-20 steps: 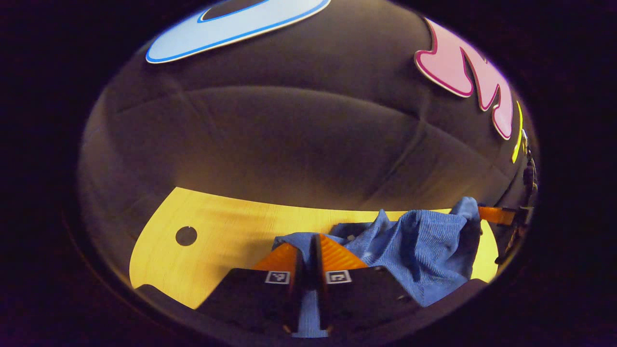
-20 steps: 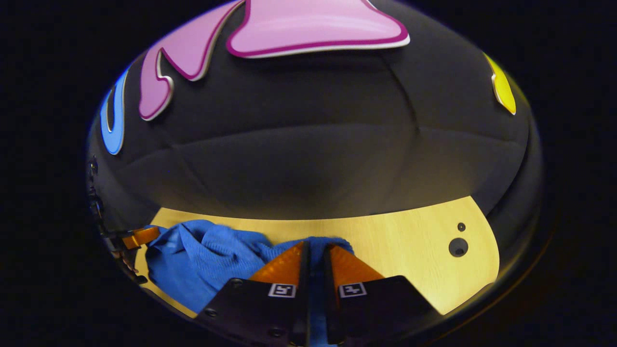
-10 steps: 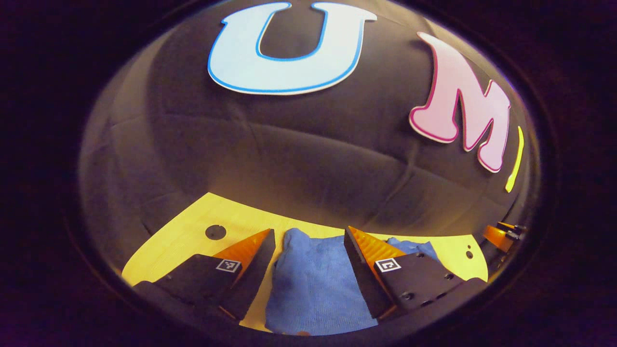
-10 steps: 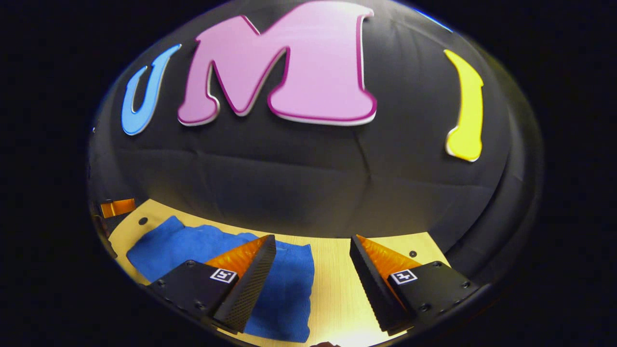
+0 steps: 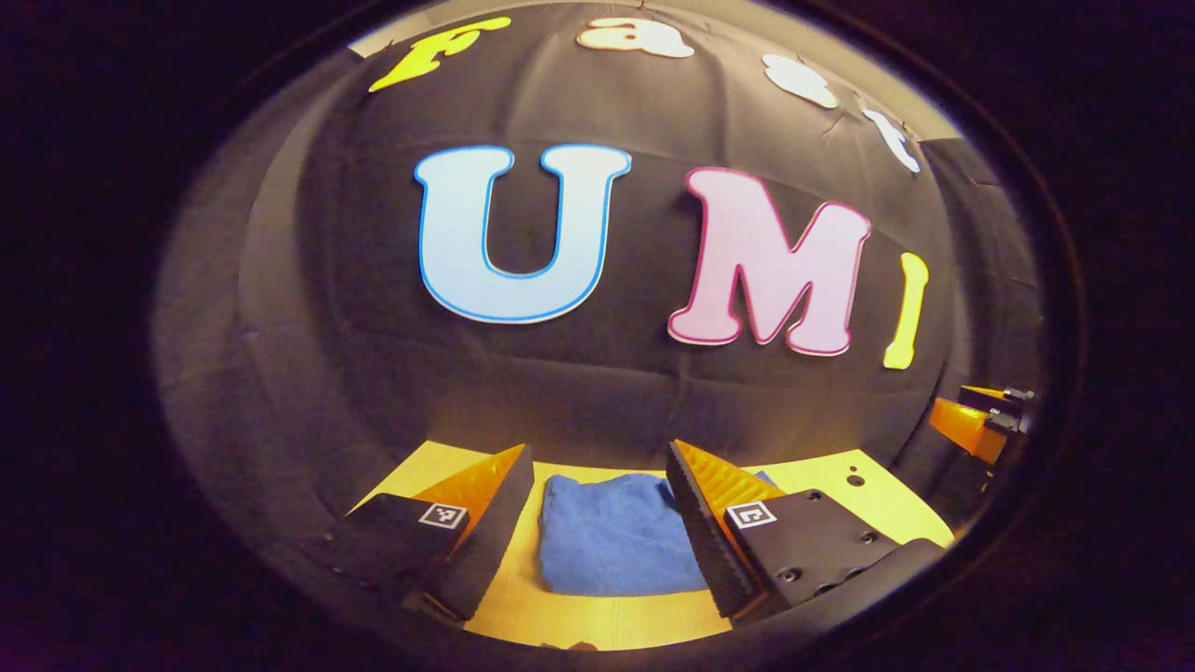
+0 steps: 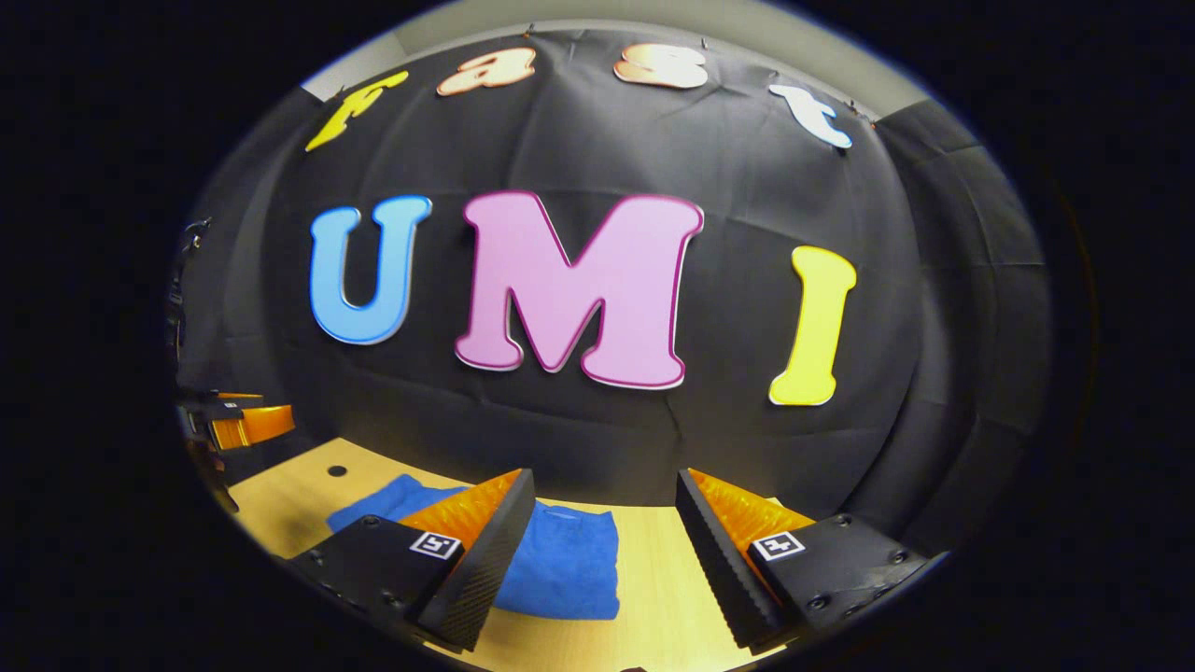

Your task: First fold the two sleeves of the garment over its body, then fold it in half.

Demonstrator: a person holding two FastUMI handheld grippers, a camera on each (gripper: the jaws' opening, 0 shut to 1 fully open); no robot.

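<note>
One garment (image 5: 611, 546), two grippers, one table (image 5: 607, 621)

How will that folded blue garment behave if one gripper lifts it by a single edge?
Probably floppy: the blue garment is soft knit cloth lying flat on the table, so its layers would likely sag and unfold. It looks light and shouldn't roll. The textured weave may grip rather than slip, though that's a guess.

I am working in a recording booth: a black cloth wall (image 6: 597, 439) backs a light wooden table (image 6: 653, 597) with drilled holes.
</note>
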